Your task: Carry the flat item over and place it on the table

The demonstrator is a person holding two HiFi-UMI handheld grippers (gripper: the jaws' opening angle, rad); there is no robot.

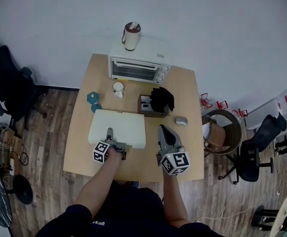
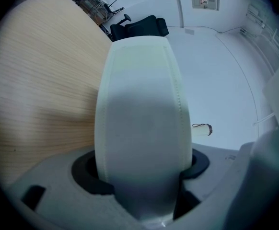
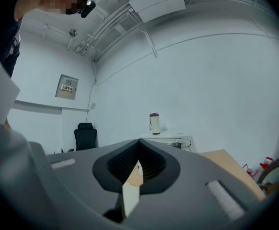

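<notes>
The wooden counter [image 1: 79, 154] carries a white flat pad [image 1: 126, 125], lying at its near middle. The left gripper [image 1: 110, 135] is pinched on the pad's near edge, which fills the space between its jaws. Behind the pad, a toaster oven [image 1: 138, 68] stands at the counter's far edge with a lidded tumbler [image 1: 131, 36] upright on top. The right gripper [image 1: 162, 130] hovers beside the pad, jaws pressed together and empty. A small brown box [image 1: 144, 104] holds a crumpled black cloth [image 1: 162, 98]. What is in the white mug [image 1: 118, 88] cannot be seen.
</notes>
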